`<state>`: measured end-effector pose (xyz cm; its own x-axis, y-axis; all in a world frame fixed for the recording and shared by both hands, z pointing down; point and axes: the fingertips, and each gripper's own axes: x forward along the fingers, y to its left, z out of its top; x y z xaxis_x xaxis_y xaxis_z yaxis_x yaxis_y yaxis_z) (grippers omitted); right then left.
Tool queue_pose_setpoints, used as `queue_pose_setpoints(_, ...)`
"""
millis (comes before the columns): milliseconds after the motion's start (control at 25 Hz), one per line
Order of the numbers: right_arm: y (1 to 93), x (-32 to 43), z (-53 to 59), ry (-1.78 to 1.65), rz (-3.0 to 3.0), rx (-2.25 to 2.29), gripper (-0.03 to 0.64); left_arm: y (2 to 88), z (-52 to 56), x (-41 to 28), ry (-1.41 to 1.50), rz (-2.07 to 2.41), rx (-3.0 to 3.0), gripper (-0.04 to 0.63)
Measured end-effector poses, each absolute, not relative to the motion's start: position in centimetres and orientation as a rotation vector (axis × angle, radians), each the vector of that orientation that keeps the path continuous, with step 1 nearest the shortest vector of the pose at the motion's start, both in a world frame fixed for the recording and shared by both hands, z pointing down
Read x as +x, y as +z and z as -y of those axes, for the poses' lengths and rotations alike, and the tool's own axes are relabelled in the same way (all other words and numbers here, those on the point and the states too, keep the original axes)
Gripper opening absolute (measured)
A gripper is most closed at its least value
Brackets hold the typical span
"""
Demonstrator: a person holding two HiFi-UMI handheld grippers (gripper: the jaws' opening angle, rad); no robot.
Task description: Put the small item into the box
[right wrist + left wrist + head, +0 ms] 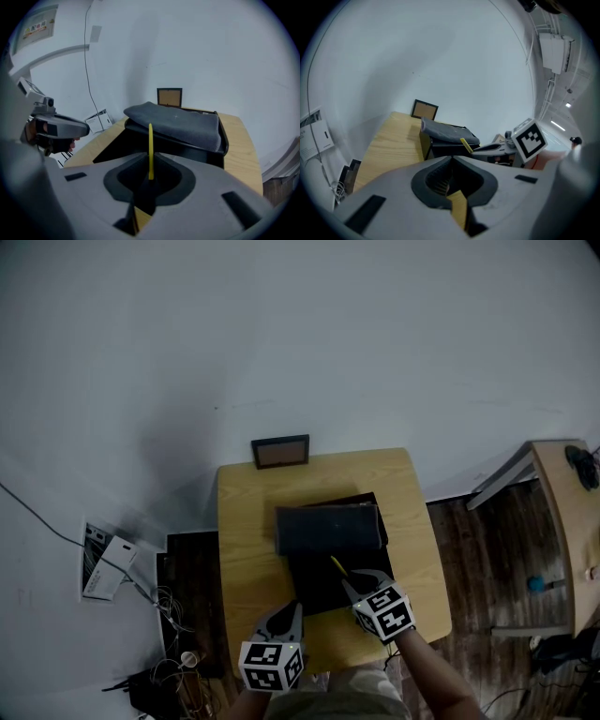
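A black box [323, 589] lies open on the wooden table [246, 531], with a dark grey padded lid [328, 528] at its far side. My right gripper [349, 581] is shut on a thin yellow strip [337, 566], which sticks out over the box's open inside. In the right gripper view the yellow strip [150, 138] stands up from the closed jaws, in front of the grey lid [180, 123]. My left gripper [292, 613] hangs over the table's near edge, left of the box. It is shut with nothing in it.
A small framed picture [280, 451] leans on the white wall at the table's back edge. A second table [565, 512] stands at the right. Cables [171, 607] and a white packet [108, 568] lie on the floor at the left.
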<state>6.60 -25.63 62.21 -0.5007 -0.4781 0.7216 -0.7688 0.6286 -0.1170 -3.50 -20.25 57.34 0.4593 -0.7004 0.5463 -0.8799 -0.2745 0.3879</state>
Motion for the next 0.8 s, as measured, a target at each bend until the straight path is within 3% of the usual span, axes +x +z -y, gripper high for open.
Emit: queue_pose_setpoints(800, 67.7, 5.8, 25.4, 0.522, 1.934, 0.699, 0.037, 57.9, 20.2, -2.9, 0.34, 1.299, 2.034, 0.003)
